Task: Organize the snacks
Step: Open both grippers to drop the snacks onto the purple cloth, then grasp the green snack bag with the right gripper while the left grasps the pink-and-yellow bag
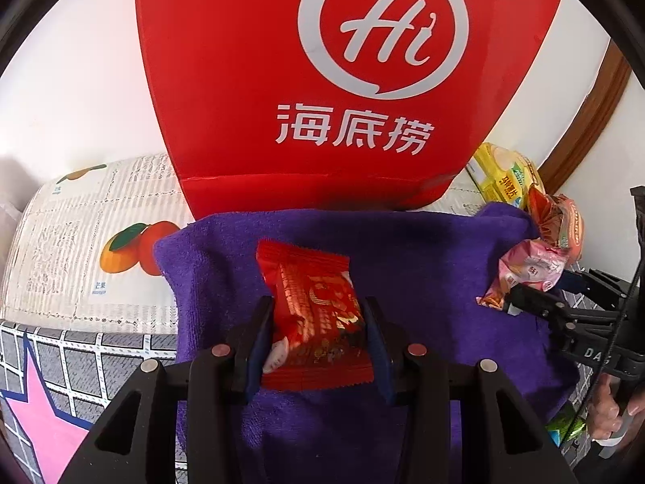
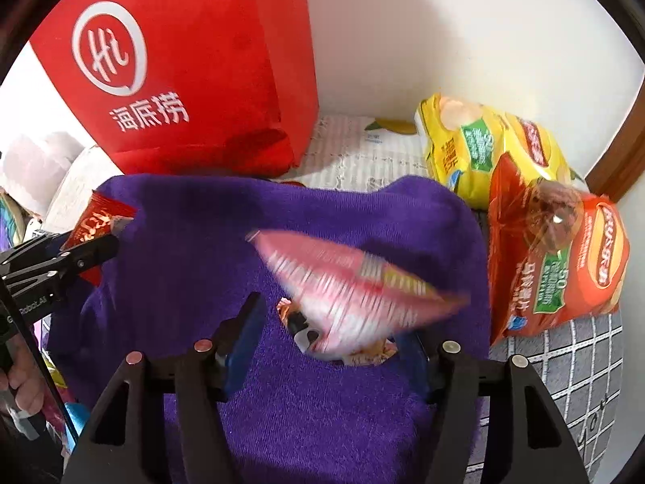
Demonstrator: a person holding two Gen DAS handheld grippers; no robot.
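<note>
**Both grippers loaded over the towel**

Left gripper (image 1: 318, 334) is clamped on the red snack packet (image 1: 318, 314), low over the purple towel (image 1: 423, 250). Right gripper (image 2: 326, 334) has the pink snack packet (image 2: 354, 286) between its fingers; blurred, so grip state is unclear. Towel's far edge touches the red paper bag (image 1: 250, 80). Far right edge is crowded by the yellow chip bag (image 2: 475, 145) and orange chip bag (image 2: 564, 266).

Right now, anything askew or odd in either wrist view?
The pink snack packet sits crooked between the right gripper's open fingers, motion-blurred, so whether it's gripped is unclear. The left gripper squarely clamps the red snack packet. Nothing looks spilled or torn.
</note>
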